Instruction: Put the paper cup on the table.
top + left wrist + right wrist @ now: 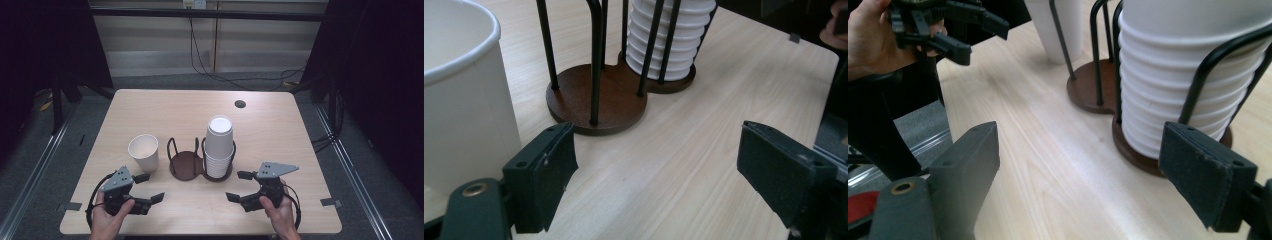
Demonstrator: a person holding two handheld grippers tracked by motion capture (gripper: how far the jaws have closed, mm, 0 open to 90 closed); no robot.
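1. Left hand-held gripper (148,188): jaws spread, nothing between them; low over the front left of the bench (165,107), held in the person's left hand (107,220).
2. Right hand-held gripper (239,186): jaws spread, nothing between them; held in the right hand (282,215) at the front right of the bench, pointing toward the holder.
3. Single paper cup (144,152): upright, mouth up, on the bench just beyond the left hand-held gripper, beside the holder's left side, not touched.
4. Wire cup holder (186,162): dark brown double base, black wire loops; left bay bare.
5. Stack of paper cups (219,147): nested upside down in the right bay, rising above the wires, near the right hand-held gripper, apart from it.
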